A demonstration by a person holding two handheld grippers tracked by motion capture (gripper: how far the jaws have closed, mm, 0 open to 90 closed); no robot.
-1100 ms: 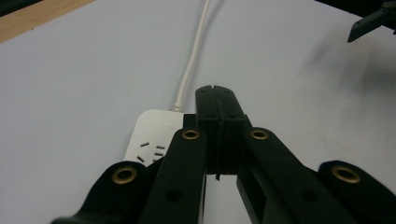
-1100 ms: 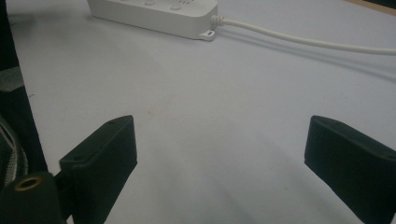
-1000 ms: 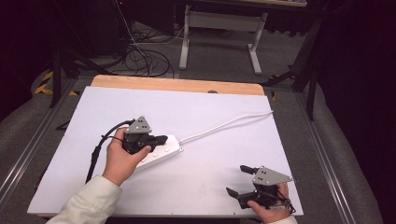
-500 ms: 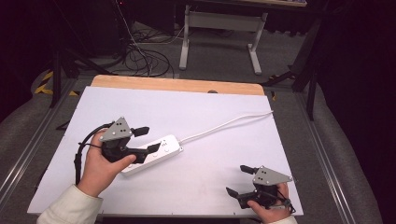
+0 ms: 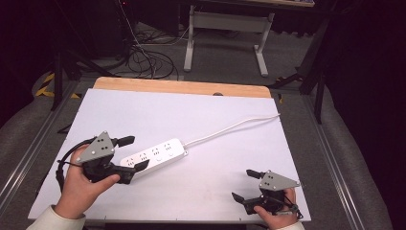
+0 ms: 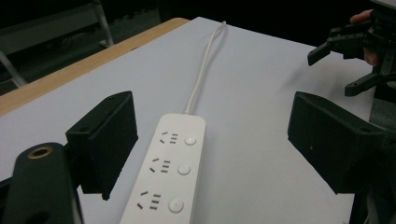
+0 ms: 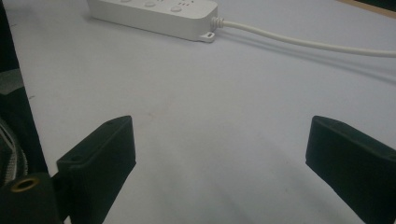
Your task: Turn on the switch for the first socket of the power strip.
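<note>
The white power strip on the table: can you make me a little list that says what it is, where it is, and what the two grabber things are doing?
thing: white power strip, three sockets
place: flat on the white table
cord: white cord runs toward the table's far right edge
left gripper: jaws have just been opening, wide on either side of the strip's near end, not pressing
right gripper: open, apart from the strip, holding nothing
</note>
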